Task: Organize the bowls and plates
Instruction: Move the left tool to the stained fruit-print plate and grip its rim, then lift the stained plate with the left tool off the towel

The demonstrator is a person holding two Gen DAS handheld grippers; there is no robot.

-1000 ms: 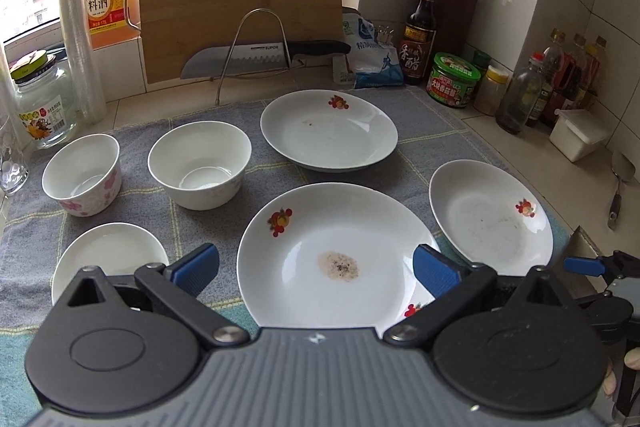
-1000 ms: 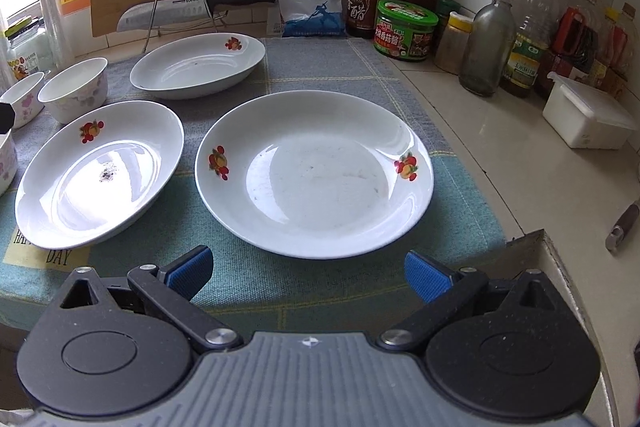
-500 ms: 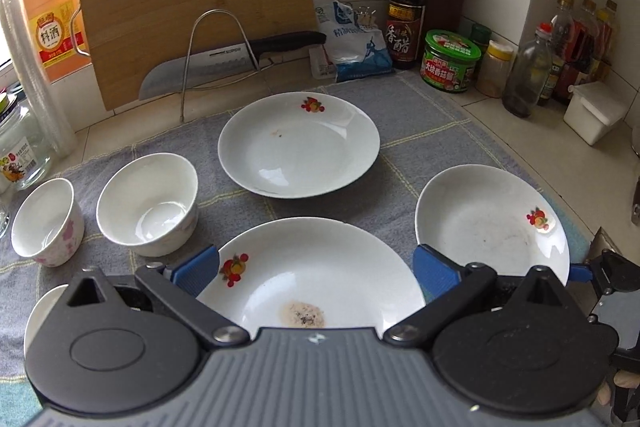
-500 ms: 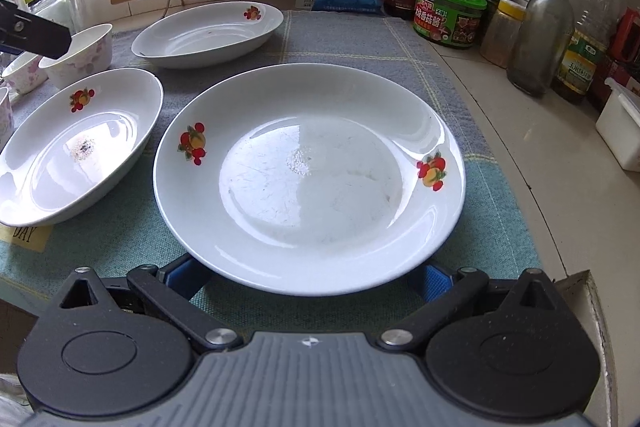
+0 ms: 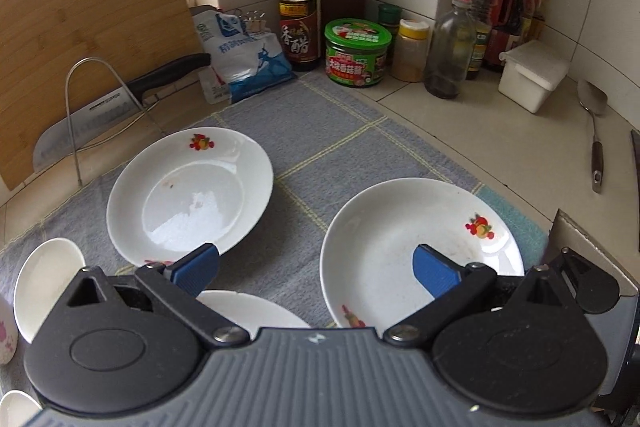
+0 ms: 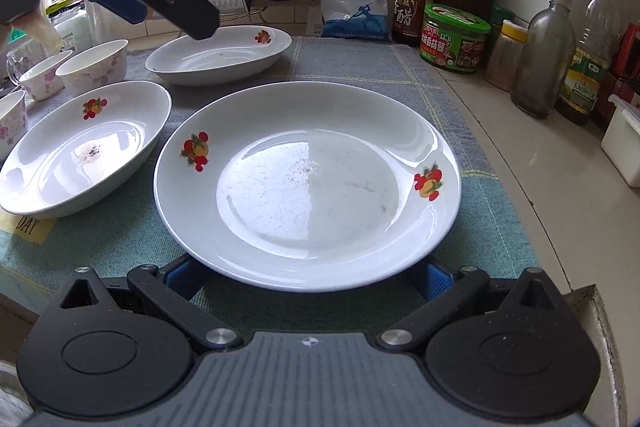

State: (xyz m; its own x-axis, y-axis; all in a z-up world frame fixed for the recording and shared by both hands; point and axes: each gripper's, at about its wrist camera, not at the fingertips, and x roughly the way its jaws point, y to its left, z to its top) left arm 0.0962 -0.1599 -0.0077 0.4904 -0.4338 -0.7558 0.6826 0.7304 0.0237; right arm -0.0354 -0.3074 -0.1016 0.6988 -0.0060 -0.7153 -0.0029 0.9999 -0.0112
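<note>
A large flat plate with fruit prints (image 6: 308,183) lies on the grey-green cloth (image 6: 360,63). My right gripper (image 6: 308,277) is open, its blue fingers (image 6: 434,277) spread wide and tucked under the plate's near rim. A stained deep plate (image 6: 84,147) lies to its left and another deep plate (image 6: 220,55) lies behind. Three bowls (image 6: 96,63) stand at the far left. My left gripper (image 5: 316,269) hangs open above the cloth between the far deep plate (image 5: 188,195) and the flat plate (image 5: 420,251). It also shows in the right wrist view, where the left gripper (image 6: 160,11) is raised at the upper left.
A cutting board (image 5: 92,39) and a knife (image 5: 120,103) on a wire rack stand at the back. A vinegar bottle (image 5: 299,7), green jar (image 5: 357,53), several bottles (image 5: 452,43), a white box (image 5: 534,75) and a ladle (image 5: 594,131) line the counter's right side.
The left gripper swung right and forward past the stained plate. The right gripper pushed in until its fingers slid under the flat plate's near rim.
</note>
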